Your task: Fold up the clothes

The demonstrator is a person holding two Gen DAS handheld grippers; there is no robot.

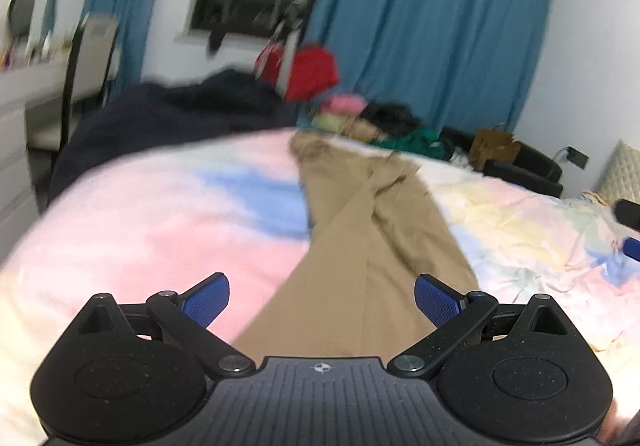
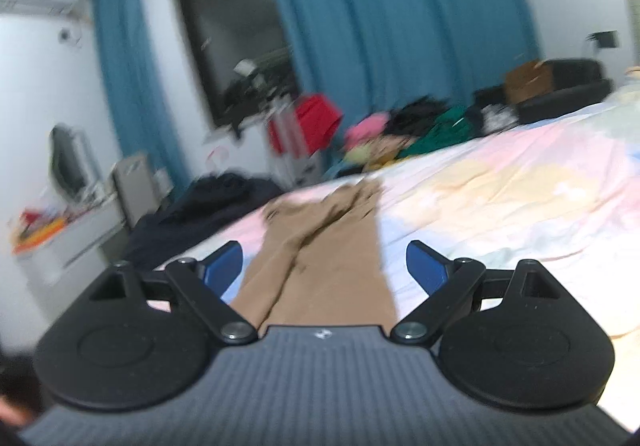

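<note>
Bed (image 1: pixel 140 230): big, soft, pastel cover.
Pants (image 1: pixel 360 230): tan, long, lying flat from the near edge toward the far edge.
Feel: soft, light, floppy; best taken by the near ends.
Left gripper (image 1: pixel 321 302): spread wide, empty.
Right gripper (image 2: pixel 324 266): spread wide, empty.
</note>
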